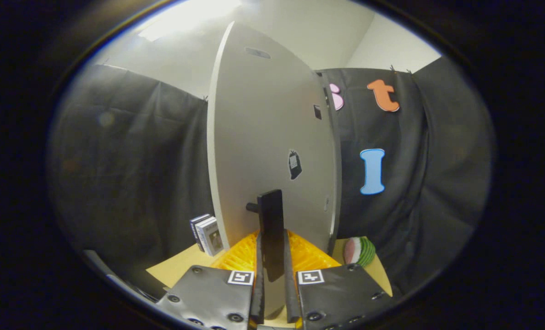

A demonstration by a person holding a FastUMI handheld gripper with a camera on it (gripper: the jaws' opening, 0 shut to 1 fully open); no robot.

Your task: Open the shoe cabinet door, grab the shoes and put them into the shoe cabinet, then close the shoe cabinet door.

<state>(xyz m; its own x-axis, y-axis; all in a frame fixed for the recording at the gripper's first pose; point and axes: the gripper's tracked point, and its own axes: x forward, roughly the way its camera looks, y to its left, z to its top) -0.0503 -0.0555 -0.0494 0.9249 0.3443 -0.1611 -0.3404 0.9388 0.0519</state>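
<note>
Shoe cabinet door (268,137): a tall pale grey panel standing upright directly ahead of the fingers, its long axis vertical, swung so that its broad face is turned toward the right and its thin white edge runs down the left side. Black cloth wall (130,174): hangs behind the door on both sides, with open room to the left of the door's edge and a narrower gap to its right. Counter (181,266): a tan surface under the door. Door handle (271,229): a black upright bar, long axis vertical, standing off the door on a short stub and lying between the fingers. Gripper (273,284): its two fingers are closed in on the handle, one pressing each side. Orange ribbed mat (309,256): lies just beyond the fingers at the door's foot. Small boxes (207,234): upright, left of the door's edge. Watermelon-slice toy (359,251): right of the door's foot.
</note>
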